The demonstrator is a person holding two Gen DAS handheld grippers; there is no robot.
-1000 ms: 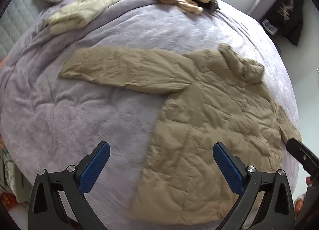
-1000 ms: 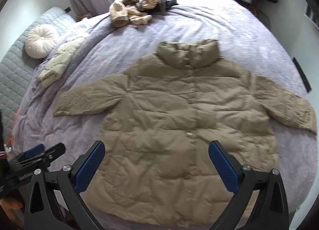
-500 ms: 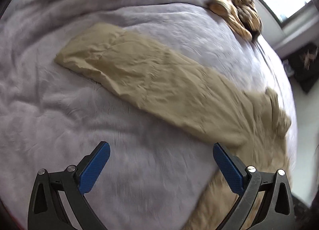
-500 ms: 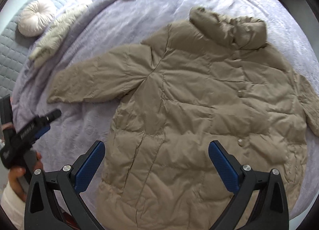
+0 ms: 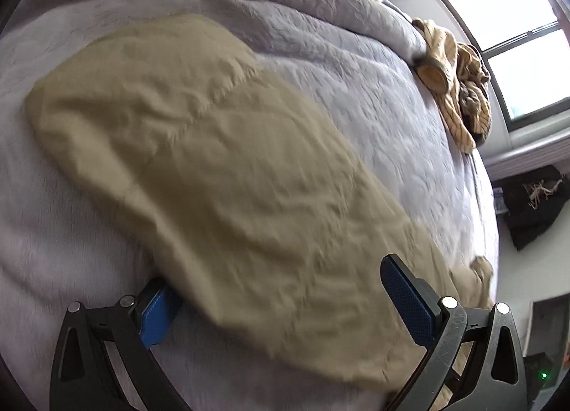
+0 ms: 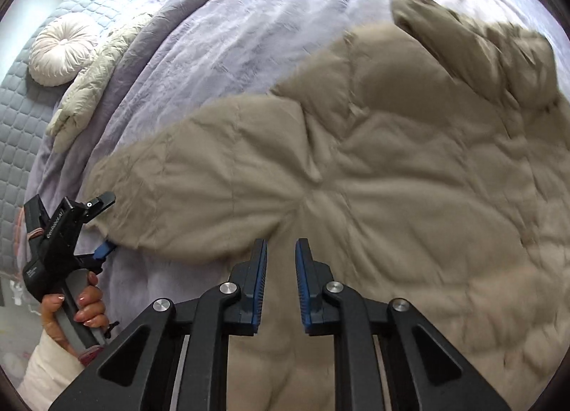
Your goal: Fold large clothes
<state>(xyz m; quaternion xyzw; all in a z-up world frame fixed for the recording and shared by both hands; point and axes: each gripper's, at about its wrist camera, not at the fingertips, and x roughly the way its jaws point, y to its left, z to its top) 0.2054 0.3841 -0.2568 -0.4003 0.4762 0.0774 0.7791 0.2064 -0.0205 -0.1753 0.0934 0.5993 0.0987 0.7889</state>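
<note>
Left gripper wide astride sleeve; right gripper closing.

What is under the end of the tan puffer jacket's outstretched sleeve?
One blue-padded finger of the left gripper reaches under the tan puffer jacket's sleeve; its tip is covered. Around it lies the lilac quilted bedspread; the rest underneath is hidden.

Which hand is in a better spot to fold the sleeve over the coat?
Probably the left. The left gripper is open right at the sleeve end, one finger under it. The right gripper, closing, hangs at the armpit of the coat.
</note>
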